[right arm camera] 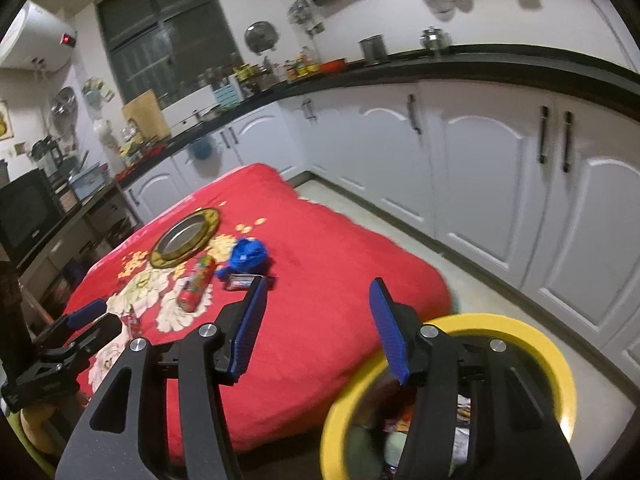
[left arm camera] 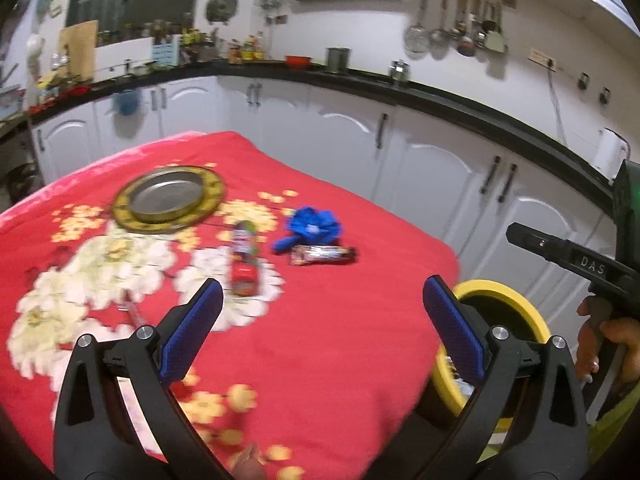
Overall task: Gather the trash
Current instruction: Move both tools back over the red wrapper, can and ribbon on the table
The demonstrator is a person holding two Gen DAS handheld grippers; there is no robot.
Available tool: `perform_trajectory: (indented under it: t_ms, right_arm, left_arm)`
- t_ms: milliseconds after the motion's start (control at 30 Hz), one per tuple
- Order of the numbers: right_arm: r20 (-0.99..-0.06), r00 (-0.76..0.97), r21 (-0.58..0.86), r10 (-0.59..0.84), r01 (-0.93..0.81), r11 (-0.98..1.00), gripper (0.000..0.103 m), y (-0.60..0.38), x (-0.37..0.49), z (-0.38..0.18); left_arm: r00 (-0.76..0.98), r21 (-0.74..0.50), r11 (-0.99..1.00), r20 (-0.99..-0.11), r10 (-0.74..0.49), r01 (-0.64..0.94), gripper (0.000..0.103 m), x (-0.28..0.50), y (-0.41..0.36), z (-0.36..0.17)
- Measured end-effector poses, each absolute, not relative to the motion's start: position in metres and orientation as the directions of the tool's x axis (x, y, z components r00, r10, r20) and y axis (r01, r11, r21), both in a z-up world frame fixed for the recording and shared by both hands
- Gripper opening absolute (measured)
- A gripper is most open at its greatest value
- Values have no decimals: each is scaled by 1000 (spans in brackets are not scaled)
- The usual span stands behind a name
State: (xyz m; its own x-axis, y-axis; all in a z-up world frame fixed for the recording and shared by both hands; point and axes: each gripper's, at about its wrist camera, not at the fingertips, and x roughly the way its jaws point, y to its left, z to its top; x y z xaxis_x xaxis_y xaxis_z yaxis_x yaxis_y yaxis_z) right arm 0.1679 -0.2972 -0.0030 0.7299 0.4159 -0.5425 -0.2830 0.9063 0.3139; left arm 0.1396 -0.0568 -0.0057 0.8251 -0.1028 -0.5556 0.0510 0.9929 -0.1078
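- Both tongs sit nearest the lens and hold nothing: left tongs (left arm camera: 322,320) spread wide, right tongs (right arm camera: 318,328) partly spread, each poised above the bench edge.
- Red floral cloth (left arm camera: 320,360) covers the bench, the largest surface in view.
- Yellow-rimmed bin (right arm camera: 532,338) stands on the floor just beside the bench corner; wrappers and scraps already lie inside, so collection appears partly done.
- Round metal plate (left arm camera: 168,196) rests toward the far side of the cloth; likely not trash.
- Remaining trash, judged from the layout: a tube-shaped snack pack (left arm camera: 244,258), a crumpled blue bag (left arm camera: 314,230) and a dark candy wrapper (left arm camera: 322,255) touching it, all mid-bench.
- White cabinets (right arm camera: 500,184) under a dark worktop line the kitchen walls.
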Motion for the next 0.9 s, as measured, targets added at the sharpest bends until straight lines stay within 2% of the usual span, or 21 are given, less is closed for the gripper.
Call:
perform_trajectory:
  t_ms: [367, 667, 900]
  right_arm:
    - [-553, 671, 283, 494, -407, 869, 53, -215, 204, 5]
    - [-579, 628, 246, 520, -474, 846, 53, -160, 226, 5]
    - [-601, 613, 227, 514, -486, 844, 53, -140, 244, -2]
  left_arm:
    - [838, -131, 985, -545, 22, -111, 92, 131, 20, 1]
    - [836, -165, 970, -546, 60, -177, 92, 131, 50, -4]
    - [801, -212, 951, -596, 59, -227, 92, 141, 73, -22]
